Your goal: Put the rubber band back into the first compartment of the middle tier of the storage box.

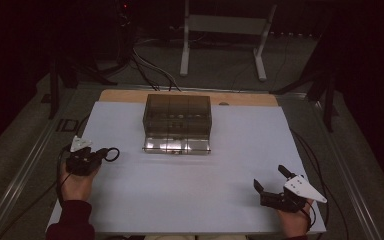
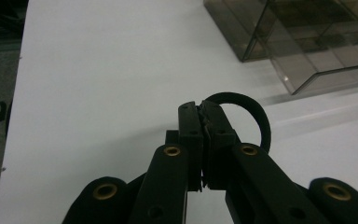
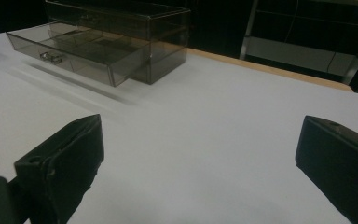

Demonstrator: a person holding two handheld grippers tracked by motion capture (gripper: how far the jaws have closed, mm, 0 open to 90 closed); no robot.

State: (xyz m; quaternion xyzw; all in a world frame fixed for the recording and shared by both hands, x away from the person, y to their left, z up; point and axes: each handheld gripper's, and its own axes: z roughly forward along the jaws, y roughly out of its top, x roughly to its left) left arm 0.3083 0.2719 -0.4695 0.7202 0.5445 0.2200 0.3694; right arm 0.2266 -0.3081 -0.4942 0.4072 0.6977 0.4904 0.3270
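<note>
A smoky clear plastic drawer box (image 1: pixel 177 120) stands at the far middle of the white table top (image 1: pixel 190 175), its bottom drawer (image 1: pixel 176 145) pulled out toward me. At the left edge my left gripper (image 1: pixel 100 154) is shut on a black ring-shaped band (image 1: pixel 112 154). In the left gripper view the band (image 2: pixel 247 109) loops out to the right of the closed jaws (image 2: pixel 203 114), with the box (image 2: pixel 307 42) beyond. My right gripper (image 1: pixel 271 178) sits at the near right, open and holding nothing. The right gripper view has the box (image 3: pixel 121 32) and its open drawer (image 3: pixel 70 56) far off.
A bare wooden strip (image 1: pixel 130 95) runs along the table's far edge. Behind the table, on the floor, stands a white metal frame (image 1: pixel 225 30) with cables (image 1: pixel 150 70) near it. A person's hands hold both grippers at the near corners.
</note>
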